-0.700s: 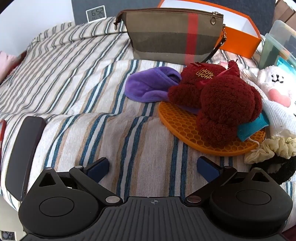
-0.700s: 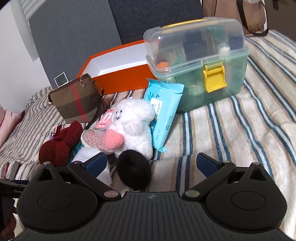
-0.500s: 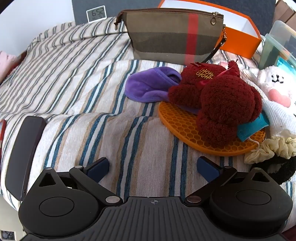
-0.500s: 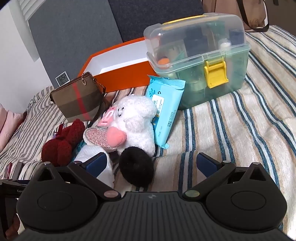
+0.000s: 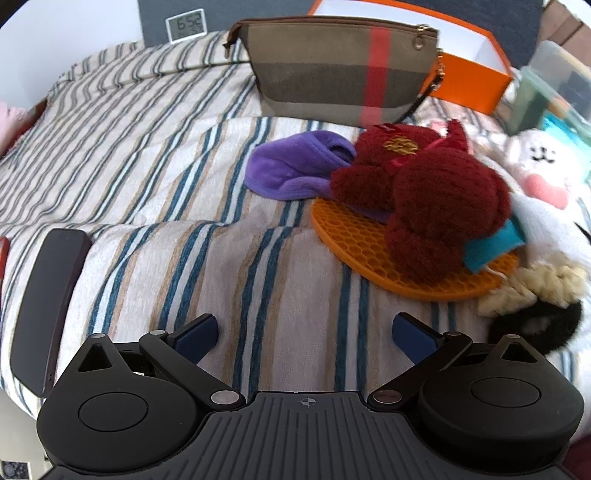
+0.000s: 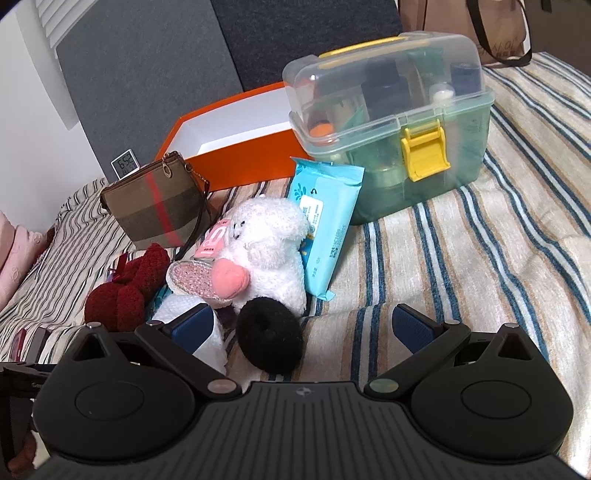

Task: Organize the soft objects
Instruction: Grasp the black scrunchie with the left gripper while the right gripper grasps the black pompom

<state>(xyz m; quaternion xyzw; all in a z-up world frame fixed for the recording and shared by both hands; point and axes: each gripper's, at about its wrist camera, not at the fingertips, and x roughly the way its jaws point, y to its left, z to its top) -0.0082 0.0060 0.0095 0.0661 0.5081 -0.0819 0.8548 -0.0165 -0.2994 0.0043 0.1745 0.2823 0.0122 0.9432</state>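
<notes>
A dark red plush bear (image 5: 439, 206) lies on an orange honeycomb mat (image 5: 354, 236), partly over a purple cloth (image 5: 291, 166). A white plush (image 5: 543, 166) with a pink heart lies to its right, with a cream scrunchie (image 5: 535, 288) and a black furry scrunchie (image 5: 535, 325) in front. My left gripper (image 5: 306, 332) is open and empty over the striped blanket, short of the mat. In the right wrist view the white plush (image 6: 266, 243), the black scrunchie (image 6: 269, 339) and the red bear (image 6: 125, 288) show. My right gripper (image 6: 303, 325) is open and empty, just behind the black scrunchie.
An open orange box (image 6: 236, 140) stands at the back, with a plaid pouch (image 5: 340, 74) in front of it. A clear latched case (image 6: 395, 125) and a blue wipes pack (image 6: 325, 221) stand to the right. A dark phone (image 5: 48, 302) lies at left. A small clock (image 5: 184, 24) is behind.
The left view has shifted a little, with the plush pile blurred. The right gripper has moved nearer to the white plush and black scrunchie. Both grippers stay open.
</notes>
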